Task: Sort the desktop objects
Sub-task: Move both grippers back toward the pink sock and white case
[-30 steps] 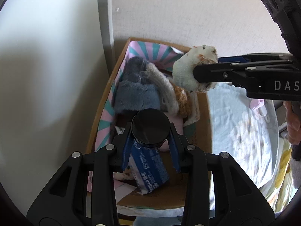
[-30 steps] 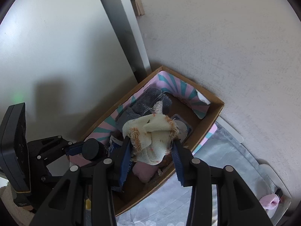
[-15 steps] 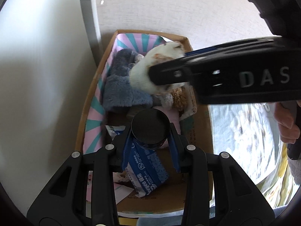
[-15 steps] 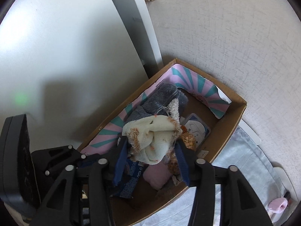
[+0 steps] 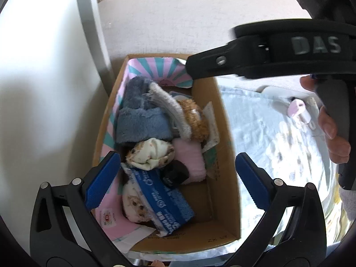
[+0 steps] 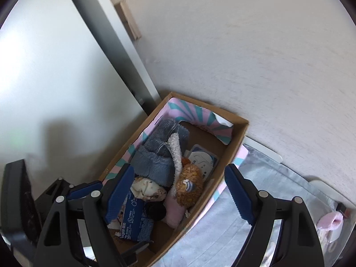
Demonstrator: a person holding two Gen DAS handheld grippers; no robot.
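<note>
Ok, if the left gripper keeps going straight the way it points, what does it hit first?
Probably the small black jar in the cardboard box, beside the cream cloth bundle. The left gripper is opening with nothing between its jaws; depth is uncertain.

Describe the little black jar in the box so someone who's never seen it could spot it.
Find the cardboard box against the wall. Near its middle, the black jar lies between a pink cloth and a blue packet. It is the only dark, hard, round thing among soft fabrics.
</note>
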